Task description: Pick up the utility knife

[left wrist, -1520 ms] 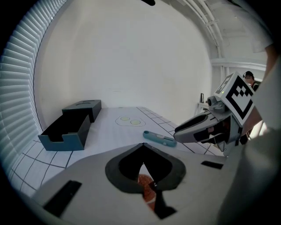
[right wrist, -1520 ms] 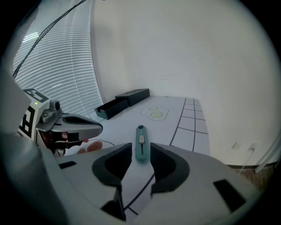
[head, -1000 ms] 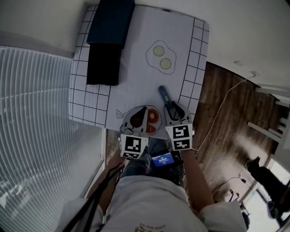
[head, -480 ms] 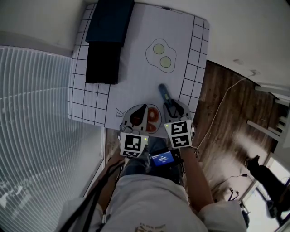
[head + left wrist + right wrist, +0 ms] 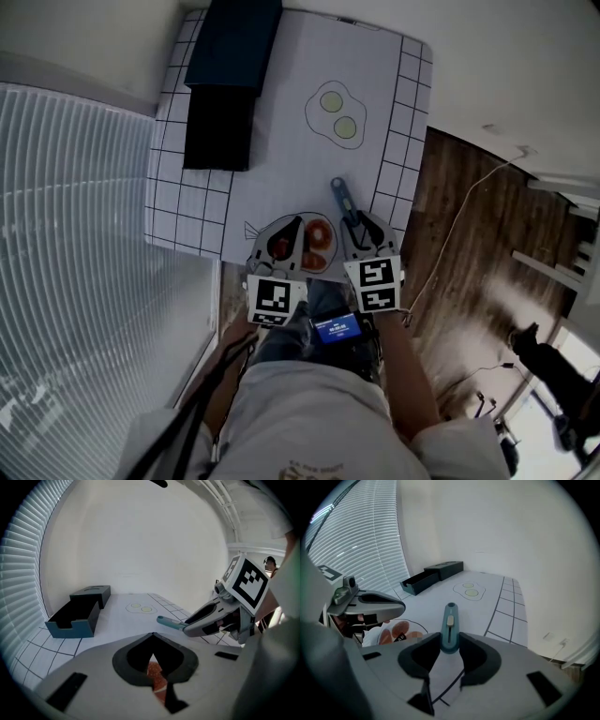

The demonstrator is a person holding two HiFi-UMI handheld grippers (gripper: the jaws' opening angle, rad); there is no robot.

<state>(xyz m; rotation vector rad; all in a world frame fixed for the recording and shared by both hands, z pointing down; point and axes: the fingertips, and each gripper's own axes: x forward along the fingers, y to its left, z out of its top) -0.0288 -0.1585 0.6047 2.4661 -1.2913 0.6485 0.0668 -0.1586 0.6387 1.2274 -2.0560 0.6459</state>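
- My right gripper (image 5: 450,644) is clamped on the near end of the teal utility knife (image 5: 450,620), which lies by the table's (image 5: 281,150) right edge.
- My left gripper (image 5: 152,635) is clenched on nothing.

left gripper (image 5: 152,635): fingers together, angled down | right gripper (image 5: 450,644): fingers gripping utility knife (image 5: 450,616), angled down

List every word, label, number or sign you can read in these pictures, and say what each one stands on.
No text reads clearly.
Blue screen: white characters, too small to read.
Shirt: print at the picture's bottom edge, too small to read.
Square markers: black-and-white patterns, not words.
Utility knife and mat: no lettering visible.
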